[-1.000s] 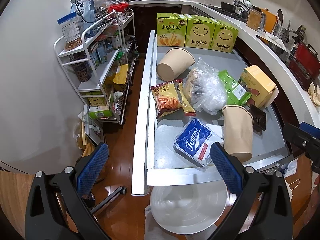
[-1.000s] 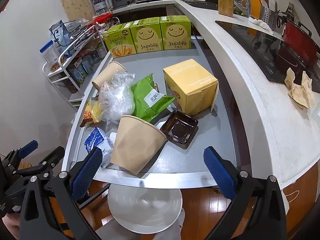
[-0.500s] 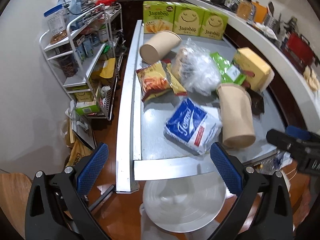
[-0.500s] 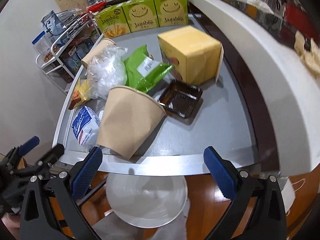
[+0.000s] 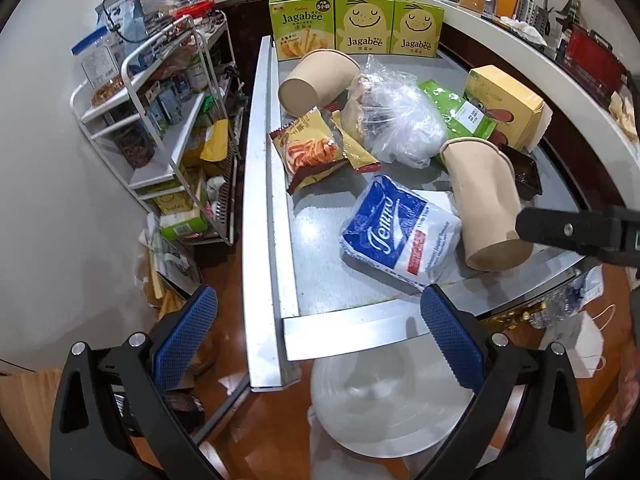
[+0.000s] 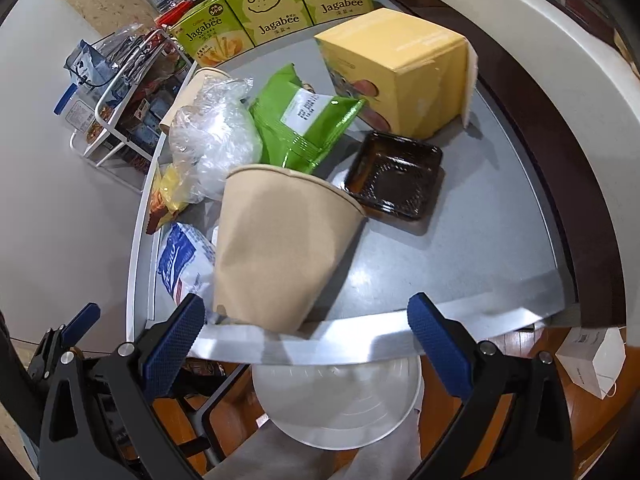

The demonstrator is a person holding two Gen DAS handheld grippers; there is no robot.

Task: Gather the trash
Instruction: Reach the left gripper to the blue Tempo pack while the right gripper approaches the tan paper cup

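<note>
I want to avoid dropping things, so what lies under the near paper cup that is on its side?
The paper cup lies partly on the blue tissue pack and the grey table. Anything directly beneath it is hidden.

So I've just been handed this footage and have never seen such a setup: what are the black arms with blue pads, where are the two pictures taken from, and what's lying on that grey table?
There is no robot. A person carries a hand-held gripper in each hand, each with a fisheye camera looking along its two blue-padded fingers. One picture comes from the left hand-held gripper, the other from the right hand-held gripper. Both are open and hold nothing.

On the grey table lies trash: a tipped paper cup, a tissue pack, a black tray, a green bag, a clear plastic bag, a snack packet, a second cup and a yellow box. A white bin waits below.
</note>
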